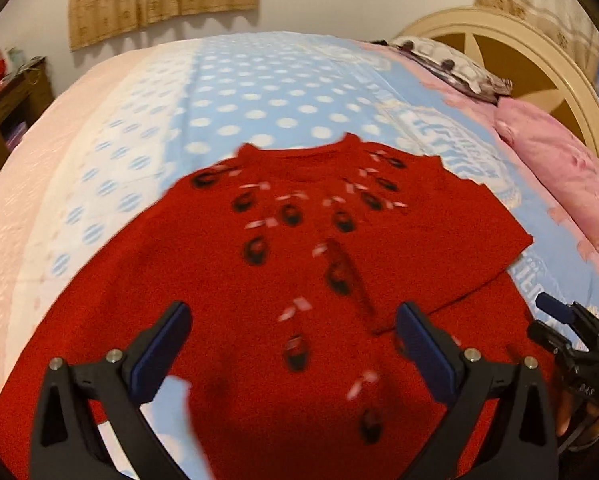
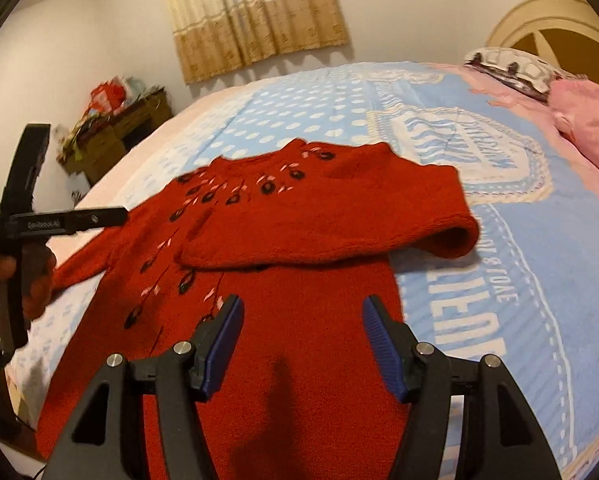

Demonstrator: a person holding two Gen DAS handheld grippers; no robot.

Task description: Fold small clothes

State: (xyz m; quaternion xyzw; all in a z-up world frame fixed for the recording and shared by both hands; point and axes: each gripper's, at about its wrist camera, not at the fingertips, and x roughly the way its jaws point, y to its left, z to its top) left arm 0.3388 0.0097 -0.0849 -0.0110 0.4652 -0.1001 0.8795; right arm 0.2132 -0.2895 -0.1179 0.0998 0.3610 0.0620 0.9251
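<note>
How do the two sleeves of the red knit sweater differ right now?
The right sleeve is folded across the chest of the red knit sweater, covering part of the embroidery; the left sleeve still lies out to the side on the blue polka-dot bedspread. Both are plain red knit.

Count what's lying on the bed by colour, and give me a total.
Red: 1, the sweater
Pink: 1, the pillow
White with dark print: 1, the far pillow
Total: 3, all on the bed
</note>
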